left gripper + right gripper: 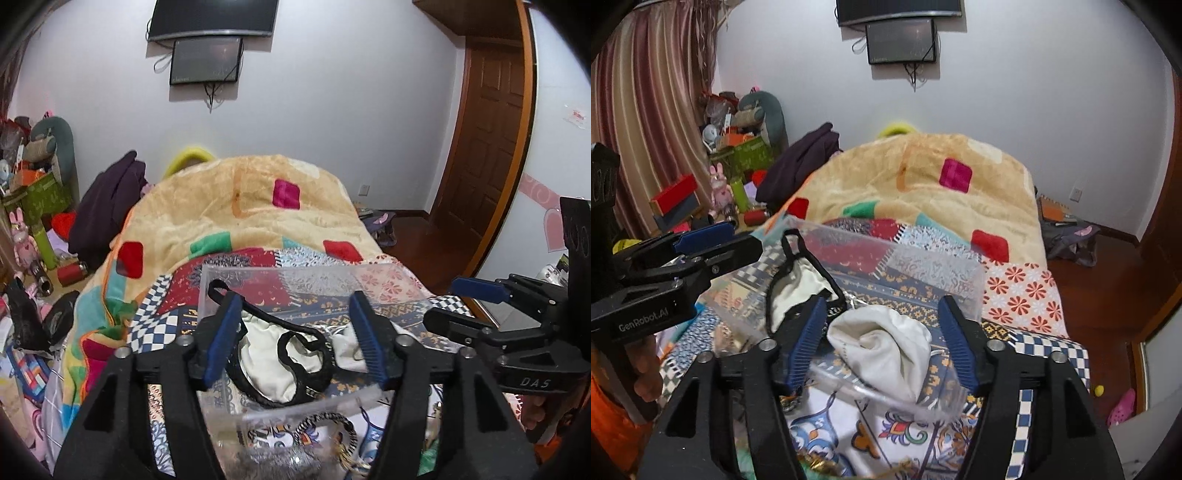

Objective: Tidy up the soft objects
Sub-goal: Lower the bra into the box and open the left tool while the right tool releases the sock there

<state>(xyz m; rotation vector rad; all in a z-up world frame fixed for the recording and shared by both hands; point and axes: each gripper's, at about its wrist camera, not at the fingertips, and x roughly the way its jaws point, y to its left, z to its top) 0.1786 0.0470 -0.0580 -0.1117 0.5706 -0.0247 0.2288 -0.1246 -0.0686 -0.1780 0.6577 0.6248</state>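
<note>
Both grippers, left gripper [295, 332] and right gripper [882, 343], spread wide, empty, above clear box [934, 258] with black-trimmed cloth [273, 365] and white cloth [886, 347] inside.

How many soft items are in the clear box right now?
2. A cream piece with black trim lies at the box's left side, one strap draped over the wall; a plain white cloth sits bunched to its right. Smaller items under them may be hidden in the clear box.

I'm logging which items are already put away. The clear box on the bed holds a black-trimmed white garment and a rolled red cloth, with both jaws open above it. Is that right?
One detail is off: the rolled cloth is white, not red, as the right wrist view shows. The rest stands: the clear box on the bed holds it beside the black-trimmed white garment, and the left gripper and right gripper both have open jaws above it.
</note>
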